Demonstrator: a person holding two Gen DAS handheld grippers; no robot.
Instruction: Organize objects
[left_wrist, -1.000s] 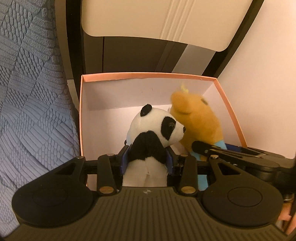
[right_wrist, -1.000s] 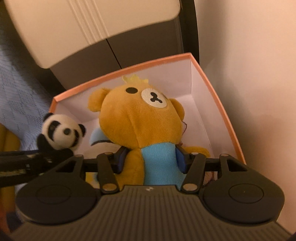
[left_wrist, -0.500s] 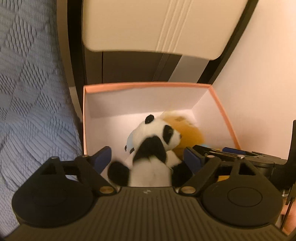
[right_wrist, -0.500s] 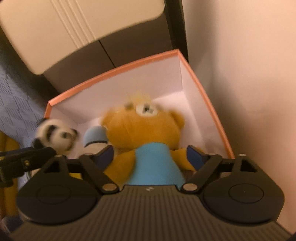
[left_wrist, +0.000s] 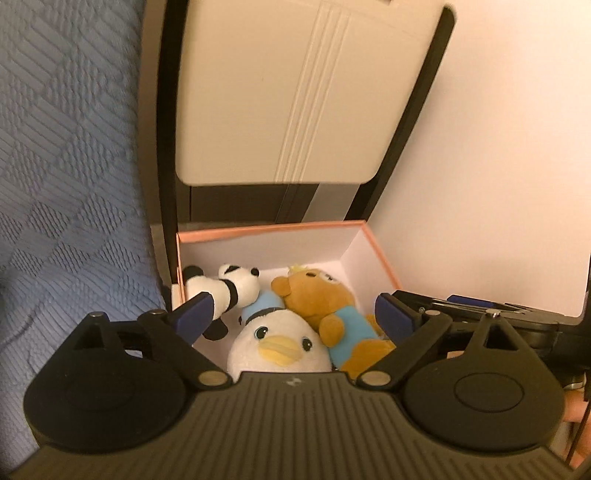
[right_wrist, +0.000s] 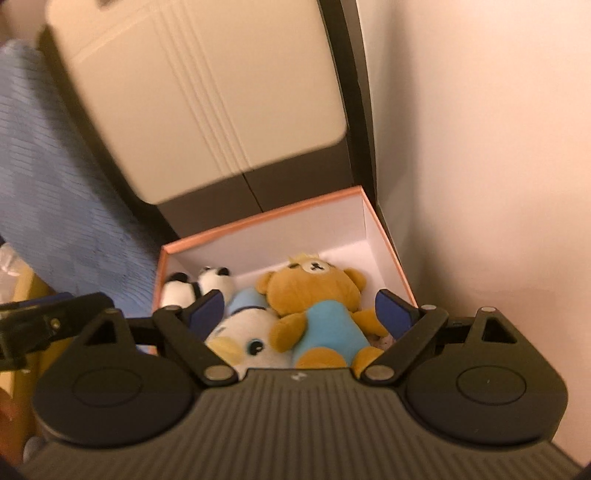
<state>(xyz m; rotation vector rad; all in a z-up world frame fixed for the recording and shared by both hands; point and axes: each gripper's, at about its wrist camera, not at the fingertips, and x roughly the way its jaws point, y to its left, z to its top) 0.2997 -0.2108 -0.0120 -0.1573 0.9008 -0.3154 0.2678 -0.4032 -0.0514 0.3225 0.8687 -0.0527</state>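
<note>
A pink-rimmed white box (left_wrist: 266, 233) (right_wrist: 258, 221) stands on the floor against the wall. Inside lie a panda plush (left_wrist: 229, 288) (right_wrist: 207, 282), a white duck plush with a blue hat (left_wrist: 277, 343) (right_wrist: 243, 332), and an orange bear plush in a blue shirt (left_wrist: 325, 306) (right_wrist: 314, 299). My left gripper (left_wrist: 295, 317) is open and empty, raised above the box. My right gripper (right_wrist: 299, 310) is open and empty, also above the box. The right gripper shows at the right edge of the left wrist view (left_wrist: 480, 314).
A blue textured bedspread (left_wrist: 66, 184) (right_wrist: 48, 206) hangs on the left. A cream panel with a dark frame (left_wrist: 295, 92) (right_wrist: 207, 96) stands behind the box. A pale wall (left_wrist: 498, 147) (right_wrist: 480, 147) runs along the right.
Both grippers opened and let go of the panda and the bear, which dropped into the box. Both grippers then pulled back and up, away from the box.
</note>
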